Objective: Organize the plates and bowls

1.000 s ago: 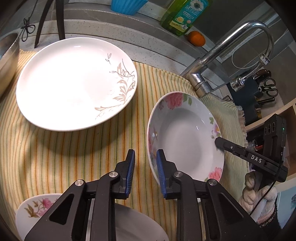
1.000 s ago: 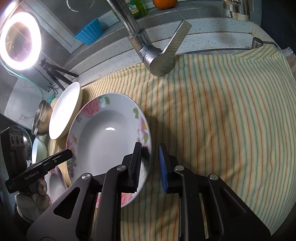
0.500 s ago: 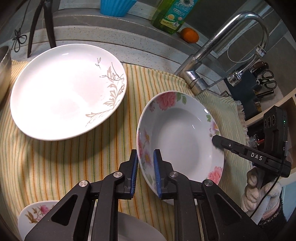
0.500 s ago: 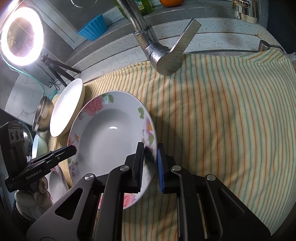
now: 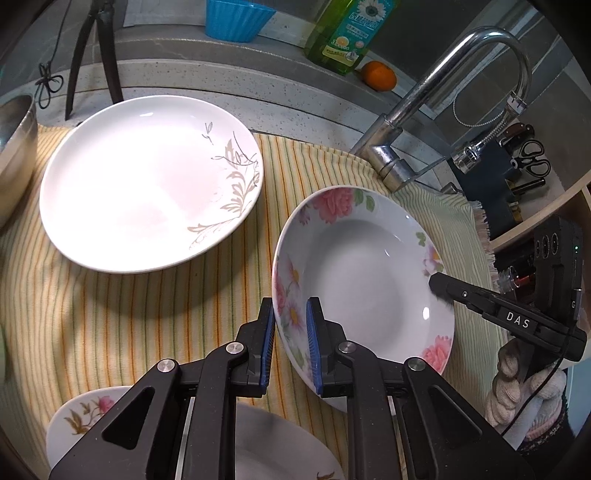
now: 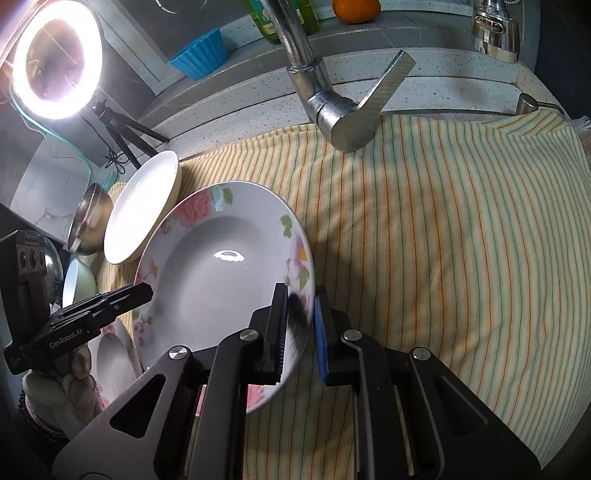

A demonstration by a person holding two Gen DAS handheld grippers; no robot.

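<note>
The left gripper [image 5: 290, 343] is clamped on the near-left rim of the floral bowl [image 5: 364, 291], one blue pad on either side of the edge; its jaws have just been closing onto that rim. The right gripper [image 6: 300, 328] is clamped on the opposite rim of the same bowl [image 6: 221, 280], which is held between the two tools above the striped cloth [image 6: 461, 258], tilted in the right wrist view. Whether the bowl's underside touches the cloth cannot be told.

"DAS" is printed on the right gripper's finger as seen from the left wrist, and "GenRobot.AI" on the left gripper's finger as seen from the right wrist. A gloved hand [image 5: 524, 391] is seen below the right tool, partly cut off.

Beside the bowl a large white plate [image 5: 147, 181] with a leaf pattern lies on the cloth. Another flowered plate [image 5: 85, 410] is mostly hidden under the left gripper's frame. A steel bowl [image 5: 14, 155] is cut off at the left edge.

Behind the faucet [image 5: 413, 122] stands a green soap bottle [image 5: 347, 29]; its label print is too small to read. An orange [image 5: 378, 75] and a blue cup [image 5: 236, 18] are set along the ledge.
</note>
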